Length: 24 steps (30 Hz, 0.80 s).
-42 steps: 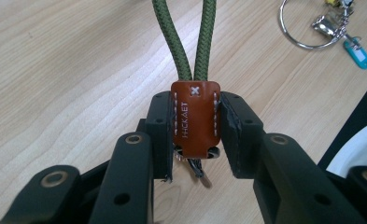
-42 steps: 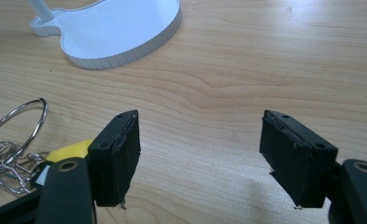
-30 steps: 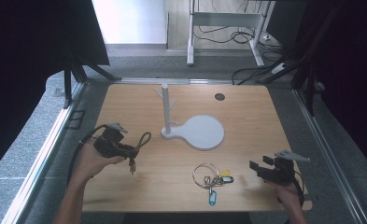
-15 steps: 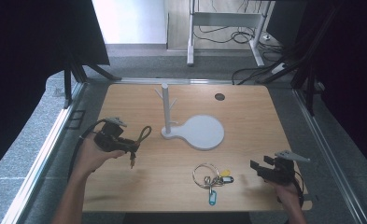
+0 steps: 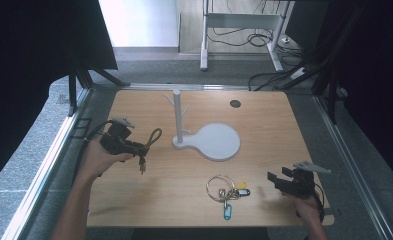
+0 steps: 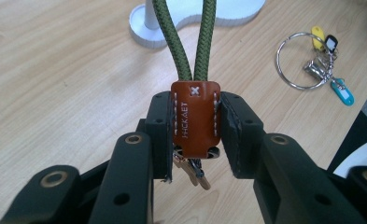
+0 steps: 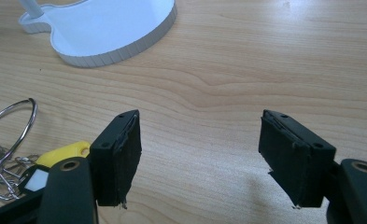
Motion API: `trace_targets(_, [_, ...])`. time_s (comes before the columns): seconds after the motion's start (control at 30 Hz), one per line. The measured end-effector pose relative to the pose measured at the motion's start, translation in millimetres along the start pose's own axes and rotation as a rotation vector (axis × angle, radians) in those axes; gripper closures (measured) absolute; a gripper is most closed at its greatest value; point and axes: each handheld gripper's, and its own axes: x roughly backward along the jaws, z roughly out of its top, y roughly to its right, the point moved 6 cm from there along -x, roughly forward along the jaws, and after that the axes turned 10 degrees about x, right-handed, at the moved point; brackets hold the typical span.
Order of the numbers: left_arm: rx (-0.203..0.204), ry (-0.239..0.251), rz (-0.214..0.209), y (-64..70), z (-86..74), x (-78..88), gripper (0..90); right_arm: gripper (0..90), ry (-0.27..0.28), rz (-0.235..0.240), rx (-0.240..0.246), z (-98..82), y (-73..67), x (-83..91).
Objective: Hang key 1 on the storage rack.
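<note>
Now the left gripper is clamping its black jaws on the brown leather tab of a green braided cord key strap, with small metal keys dangling beneath the tab; the cord's two strands are running up and away from the jaws towards the white stand. Taking that white plastic key stand with its branched upright post and rounded flat base as the landmark, the high view is showing the left gripper lifted off the light wooden table well to the stand's left, the cord loop curling between gripper and post. On the near side of the stand's base, a silver key ring bunch with yellow, black and blue tags is lying flat on the table. Just right of that bunch, the right gripper is hovering low, jaws spread wide and gripping nothing, bare wood showing between them
</note>
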Motion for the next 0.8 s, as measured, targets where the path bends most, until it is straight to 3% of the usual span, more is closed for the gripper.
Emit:
trace_targets(0.1, [0.010,0.013,-0.017,0.2,2.2,2.0,66.9,29.9,0.000,0.000,-0.002,-0.2,0.0,-0.2])
trace_targets(0.47, [0.023,0.043,-0.004,-6.7,15.3,10.9,66.9,29.9,-0.008,-0.003,-0.008,-1.7,2.1,-1.4])
trace_targets(0.8, [0.012,0.064,-0.012,-9.2,26.1,24.4,66.9,29.9,-0.015,0.002,-0.009,-2.3,1.2,-3.6])
